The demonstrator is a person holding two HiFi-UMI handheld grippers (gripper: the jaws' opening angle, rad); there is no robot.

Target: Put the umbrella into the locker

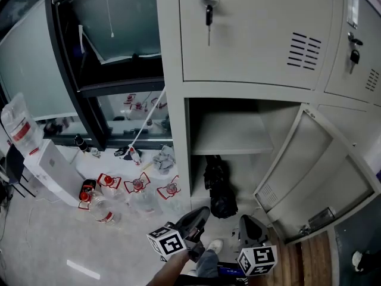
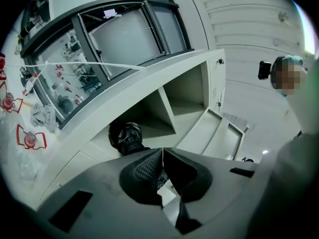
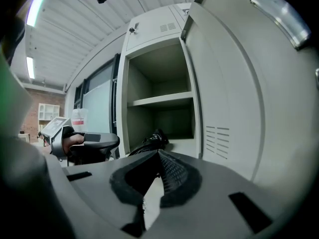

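Note:
The black folded umbrella (image 1: 218, 185) lies on the floor of the open lower locker compartment (image 1: 196, 159), under its empty shelf (image 1: 229, 140). It also shows in the left gripper view as the umbrella (image 2: 125, 136), and in the right gripper view as the umbrella (image 3: 152, 140). My left gripper (image 1: 204, 211) hovers just in front of the compartment, jaws shut with nothing between them. My right gripper (image 1: 246, 220) is beside it to the right, also shut and empty. Both are apart from the umbrella. The locker door (image 1: 309, 171) stands swung open to the right.
Several plastic water bottles (image 1: 137, 186) with red labels lie on the floor left of the locker, near a white box (image 1: 52, 168). A dark window frame (image 1: 89, 88) stands behind them. Keys (image 1: 208, 14) hang in the shut upper doors. A person's shoe (image 1: 213, 246) is below.

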